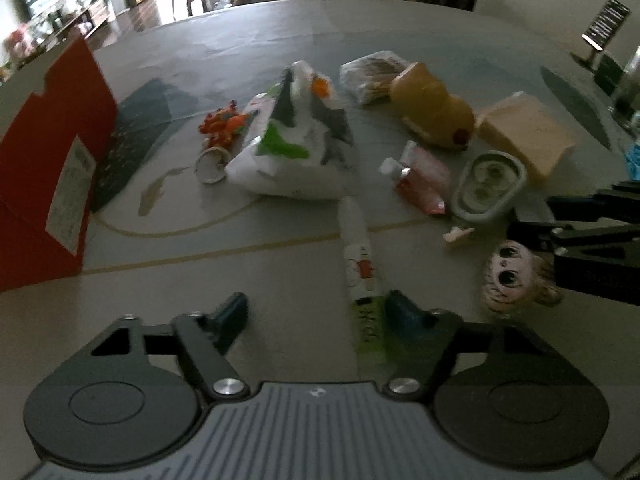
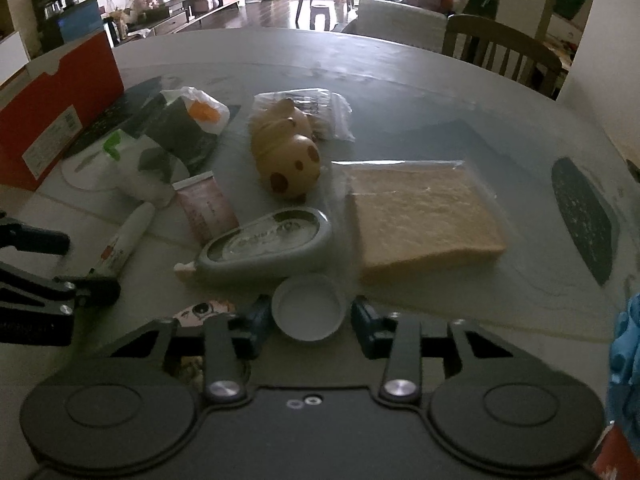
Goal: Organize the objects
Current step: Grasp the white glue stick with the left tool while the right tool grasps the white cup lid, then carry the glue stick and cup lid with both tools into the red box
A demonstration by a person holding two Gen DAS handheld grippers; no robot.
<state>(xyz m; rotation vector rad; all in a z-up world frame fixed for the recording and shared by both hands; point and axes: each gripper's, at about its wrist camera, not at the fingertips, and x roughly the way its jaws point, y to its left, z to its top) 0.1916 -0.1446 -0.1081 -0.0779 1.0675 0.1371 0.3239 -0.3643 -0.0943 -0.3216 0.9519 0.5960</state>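
Right gripper (image 2: 306, 322) hung low over the near edge of the round table (image 2: 400, 80), its jaws spread wide on either side of a white bottle cap (image 2: 307, 307), the blue pads clear of the rim and gripping nothing. Left gripper (image 1: 316, 314) stood just as wide open and empty, its right pad close beside the lower end of a white tube (image 1: 360, 264) lying lengthwise toward the near edge.

Clutter waiting to be sorted lay packed across the middle of the table: a grey correction-tape dispenser (image 2: 268, 244) just behind the cap, a pink sachet (image 2: 206, 210), a yellow spotted squishy toy (image 2: 286, 156), wrapped bread (image 2: 424, 216) and a crumpled printed bag (image 1: 296, 136). A red box (image 1: 48, 168) stood at the left edge, the likely destination.

Shallow and light, the cap could have popped or skidded out from closing jaws that met its rim off-centre, or been pushed into the dispenser behind it. An anime face sticker (image 1: 508, 276) lying between the two grippers risked being dragged, and the grippers, working near together, could have knocked each other.
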